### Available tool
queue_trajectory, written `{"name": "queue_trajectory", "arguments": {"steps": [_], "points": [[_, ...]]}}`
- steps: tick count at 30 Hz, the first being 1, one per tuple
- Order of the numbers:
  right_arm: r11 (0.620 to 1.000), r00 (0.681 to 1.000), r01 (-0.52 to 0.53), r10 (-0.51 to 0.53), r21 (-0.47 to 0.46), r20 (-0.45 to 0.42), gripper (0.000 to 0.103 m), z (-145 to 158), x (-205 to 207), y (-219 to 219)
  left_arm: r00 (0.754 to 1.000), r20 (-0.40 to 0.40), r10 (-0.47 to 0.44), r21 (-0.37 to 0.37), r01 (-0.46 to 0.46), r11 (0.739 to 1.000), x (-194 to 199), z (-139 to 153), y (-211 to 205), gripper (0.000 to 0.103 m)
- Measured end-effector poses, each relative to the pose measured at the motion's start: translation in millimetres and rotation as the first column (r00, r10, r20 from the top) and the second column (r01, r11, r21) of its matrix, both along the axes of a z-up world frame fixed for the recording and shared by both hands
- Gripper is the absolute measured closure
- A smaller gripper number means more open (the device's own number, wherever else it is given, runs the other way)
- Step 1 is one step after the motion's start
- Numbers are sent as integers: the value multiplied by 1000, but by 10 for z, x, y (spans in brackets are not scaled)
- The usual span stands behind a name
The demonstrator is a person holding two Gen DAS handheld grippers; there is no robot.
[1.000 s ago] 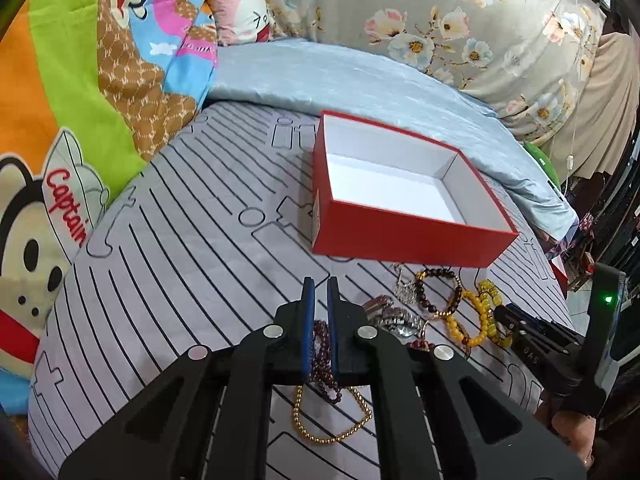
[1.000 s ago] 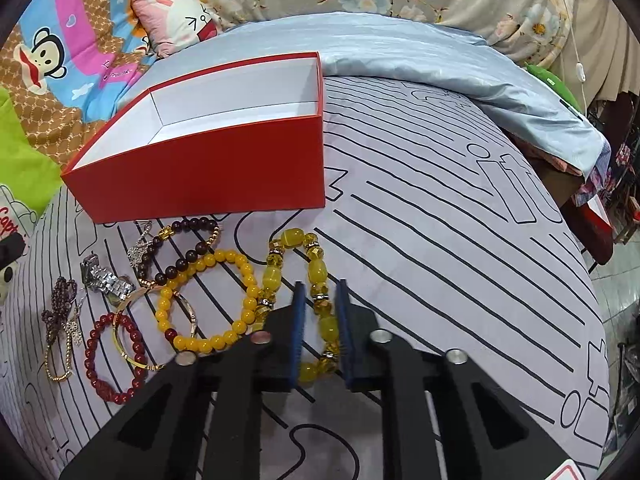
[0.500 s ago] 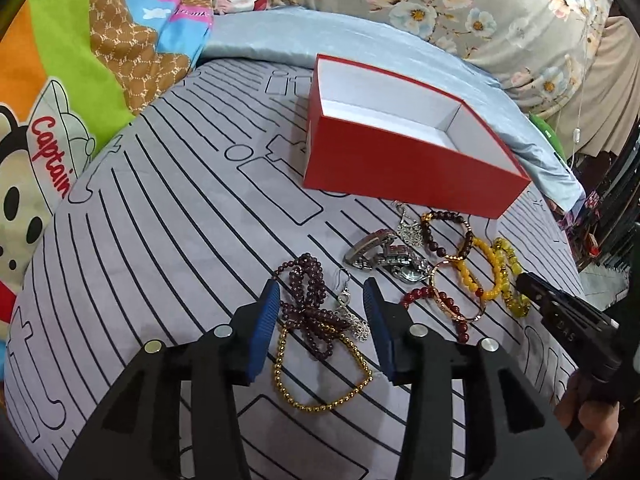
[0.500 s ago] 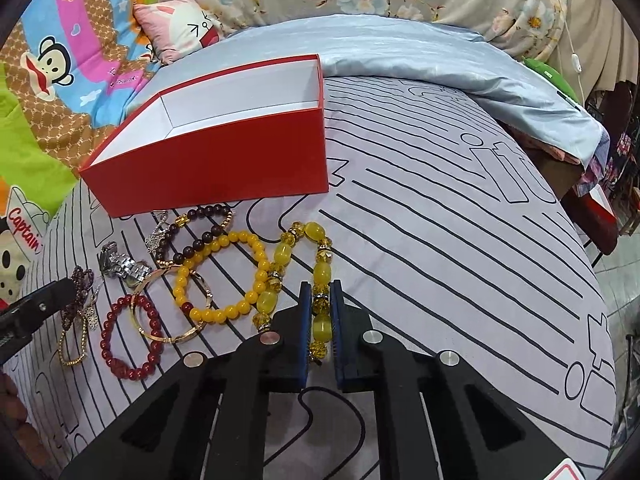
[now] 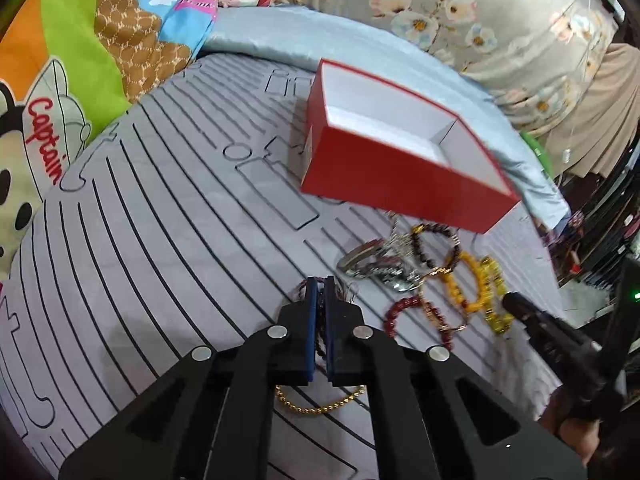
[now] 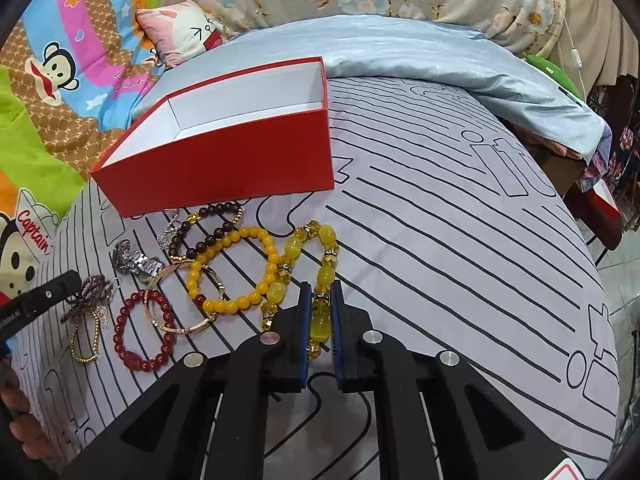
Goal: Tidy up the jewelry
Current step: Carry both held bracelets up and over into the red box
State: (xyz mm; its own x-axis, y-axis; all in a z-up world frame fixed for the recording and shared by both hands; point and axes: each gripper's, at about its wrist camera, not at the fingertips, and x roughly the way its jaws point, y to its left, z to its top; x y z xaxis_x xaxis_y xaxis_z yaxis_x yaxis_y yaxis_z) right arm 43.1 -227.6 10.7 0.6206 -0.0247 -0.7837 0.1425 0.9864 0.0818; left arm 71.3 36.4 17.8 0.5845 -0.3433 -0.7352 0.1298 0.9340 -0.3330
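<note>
On a striped grey bedspread (image 6: 440,240), the left gripper (image 5: 320,284) is pinched tight on a dark purple bead strand (image 6: 90,294) joined to a gold bead chain (image 5: 320,406). Loose bracelets lie between the tools, just before the open red box (image 6: 224,168). The right gripper (image 6: 320,292) narrowly brackets a chunky yellow bead bracelet (image 6: 326,240).

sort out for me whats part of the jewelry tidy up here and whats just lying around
Job: red box; chunky yellow bracelet in right gripper; dark bead necklace in left gripper; yellow bead bracelet; red bead bracelet; watch.

Lying about: cartoon blanket; pink pillow.
</note>
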Motion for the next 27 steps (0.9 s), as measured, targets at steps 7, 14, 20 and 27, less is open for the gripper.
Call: {"name": "queue_trajectory", "arguments": {"steps": [7,14,20,27], "points": [[1000,999,-10,9,9,30,94,139,-74,13,998,68,-15,-23,17,1000,-82,344,31,100],[1000,997,-30,30,6,78,94,388,-126,16,993,116,-34,-8,35,999,-91,679,-4,100],[998,990,-68,66,12,125,94,714,-65,4,987,144,-66,18,64,998,32,954,-106,100],[992,976,-120,112,29,188,94,1132,216,-47,978,186,-97,37,92,995,431,1240,-246,100]]}}
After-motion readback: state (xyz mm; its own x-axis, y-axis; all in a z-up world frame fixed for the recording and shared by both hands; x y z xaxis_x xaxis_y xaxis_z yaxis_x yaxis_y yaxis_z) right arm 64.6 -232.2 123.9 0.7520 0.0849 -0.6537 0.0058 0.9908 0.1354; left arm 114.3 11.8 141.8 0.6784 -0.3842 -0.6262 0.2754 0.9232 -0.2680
